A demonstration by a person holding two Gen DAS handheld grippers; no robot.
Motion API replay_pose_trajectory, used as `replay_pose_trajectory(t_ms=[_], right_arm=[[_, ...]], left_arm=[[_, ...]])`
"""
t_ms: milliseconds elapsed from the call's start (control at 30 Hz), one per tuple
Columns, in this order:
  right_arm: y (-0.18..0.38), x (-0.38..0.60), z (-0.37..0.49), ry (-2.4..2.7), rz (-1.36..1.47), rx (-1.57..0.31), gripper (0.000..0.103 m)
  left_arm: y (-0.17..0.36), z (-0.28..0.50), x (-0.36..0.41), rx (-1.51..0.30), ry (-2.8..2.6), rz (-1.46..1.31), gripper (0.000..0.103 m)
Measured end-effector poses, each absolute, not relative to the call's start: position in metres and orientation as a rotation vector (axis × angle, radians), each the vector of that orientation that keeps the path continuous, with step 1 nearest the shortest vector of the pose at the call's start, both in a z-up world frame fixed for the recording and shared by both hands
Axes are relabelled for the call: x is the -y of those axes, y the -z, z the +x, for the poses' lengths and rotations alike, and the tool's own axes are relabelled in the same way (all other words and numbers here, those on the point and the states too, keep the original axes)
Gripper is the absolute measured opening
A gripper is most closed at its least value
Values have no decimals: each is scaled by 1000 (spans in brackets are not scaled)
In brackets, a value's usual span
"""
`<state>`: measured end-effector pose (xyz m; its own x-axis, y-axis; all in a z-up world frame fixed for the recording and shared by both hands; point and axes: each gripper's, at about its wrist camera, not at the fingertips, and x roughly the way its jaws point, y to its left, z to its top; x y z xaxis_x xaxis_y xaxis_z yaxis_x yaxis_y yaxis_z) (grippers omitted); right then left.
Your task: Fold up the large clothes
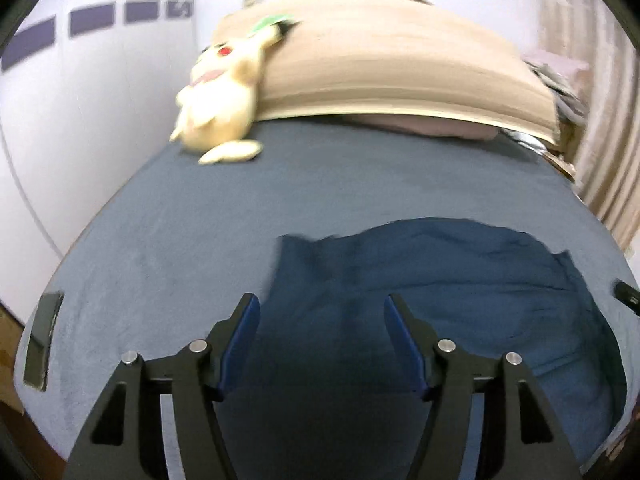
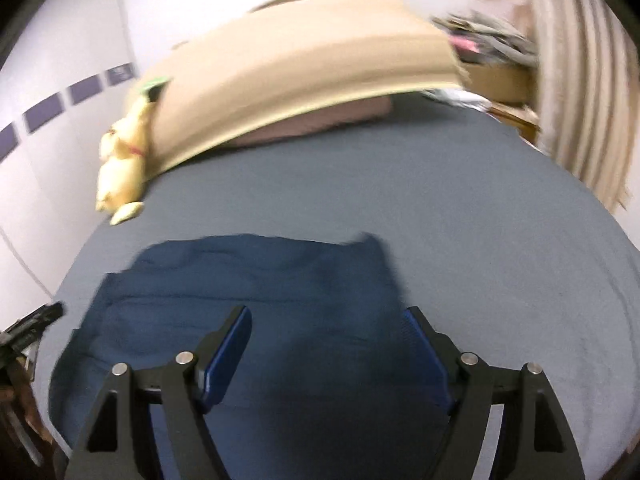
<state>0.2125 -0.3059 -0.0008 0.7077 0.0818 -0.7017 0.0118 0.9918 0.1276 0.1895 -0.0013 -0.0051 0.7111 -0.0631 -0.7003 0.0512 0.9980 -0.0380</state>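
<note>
Grippers come first, nearest each camera. The left gripper has its fingers spread apart with nothing between them, above the near left part of a dark blue garment. The right gripper is likewise spread wide and empty, above the garment's near right part. The garment lies rumpled on the near half of a bed covered in a grey-blue sheet, its far edge ragged and a corner sticking up. Left of the garment, at the bed's near left edge, lies a dark flat phone-like object. Beyond the garment the sheet is bare up to a yellow plush toy at the far left, leaning on a tan blanket across the bed's head. Past the blanket's right end sits a blurred pile of clutter beside a beige curtain.
</note>
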Motion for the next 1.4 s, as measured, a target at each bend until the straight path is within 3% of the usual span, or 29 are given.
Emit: replay_pose_trajectory(t_ms=[267, 367, 533, 833, 1000, 1233, 1400], right_arm=[[45, 241, 308, -34, 137, -905, 80], [80, 230, 335, -6, 90, -1036, 81], [81, 224, 344, 3, 72, -1038, 82], [9, 236, 214, -77, 112, -836, 84], [34, 240, 137, -29, 103, -804, 85], [77, 239, 99, 49, -10, -762, 88], [57, 240, 90, 66, 33, -784, 88]], left_arm=[[45, 263, 66, -957, 85, 75, 66], [70, 275, 72, -1027, 75, 81, 71], [72, 279, 69, -1046, 72, 94, 78], [9, 158, 31, -857, 92, 61, 78], [21, 82, 21, -800, 52, 64, 78], [69, 70, 24, -821, 28, 92, 79], [45, 63, 18, -852, 40, 52, 78]])
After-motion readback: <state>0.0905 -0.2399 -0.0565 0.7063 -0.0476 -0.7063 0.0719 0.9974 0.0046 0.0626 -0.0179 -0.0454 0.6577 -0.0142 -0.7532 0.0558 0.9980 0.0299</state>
